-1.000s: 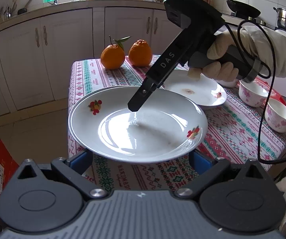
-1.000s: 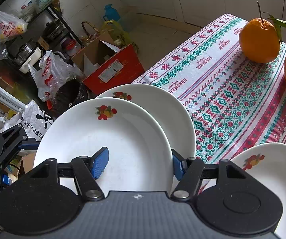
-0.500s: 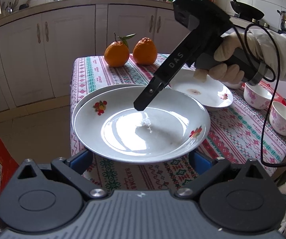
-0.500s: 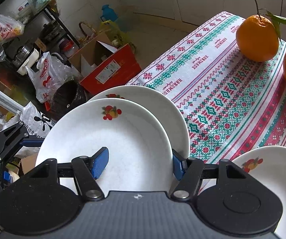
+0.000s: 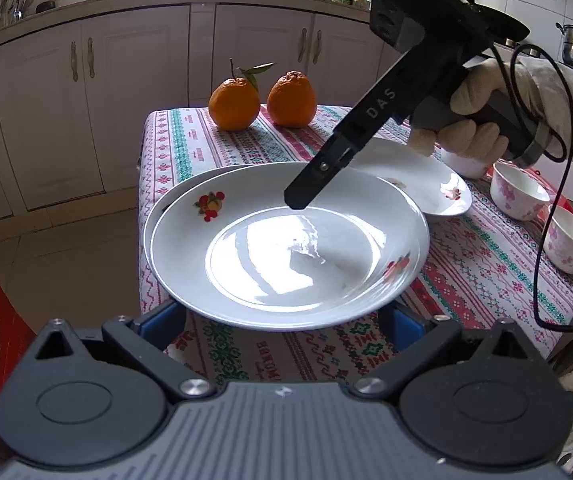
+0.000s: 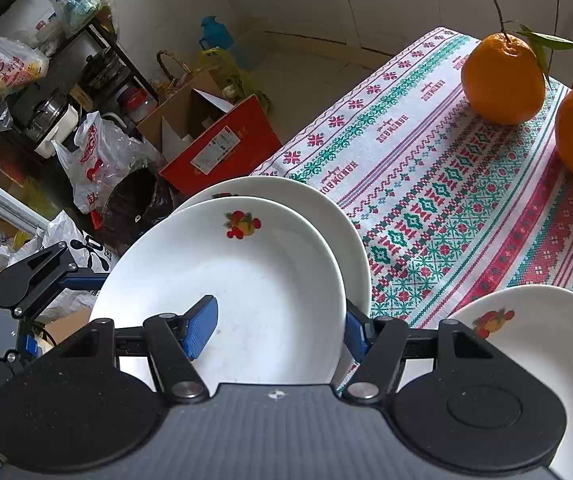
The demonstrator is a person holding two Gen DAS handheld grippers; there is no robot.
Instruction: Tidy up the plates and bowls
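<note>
Left wrist view: upper plate (image 5: 286, 280) overlaps lower plate (image 5: 190, 184).
R gripper (image 6: 278, 332): pads pinch upper plate rim, one inside, one outside.
L gripper (image 5: 282, 320): fingertips hidden under plate; grip can't tell.

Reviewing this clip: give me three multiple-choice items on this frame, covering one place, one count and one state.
1. Where is the upper white fruit-print plate?
A. Over a second white plate at the edge of the patterned tablecloth
B. Inside a bowl
C. On the floor

2. How many oranges are on the tablecloth?
A. One
B. Two
C. Four

3. What is the right gripper doing?
A. Open, clear of everything
B. Shut on the upper plate's rim
C. Holding an orange

Answers:
1 A: the upper white fruit-print plate overlaps the second white plate, which lies on the patterned tablecloth.
2 B: two oranges stand side by side at the far end.
3 B: the right gripper has one blue pad inside the plate and the other outside its rim.
</note>
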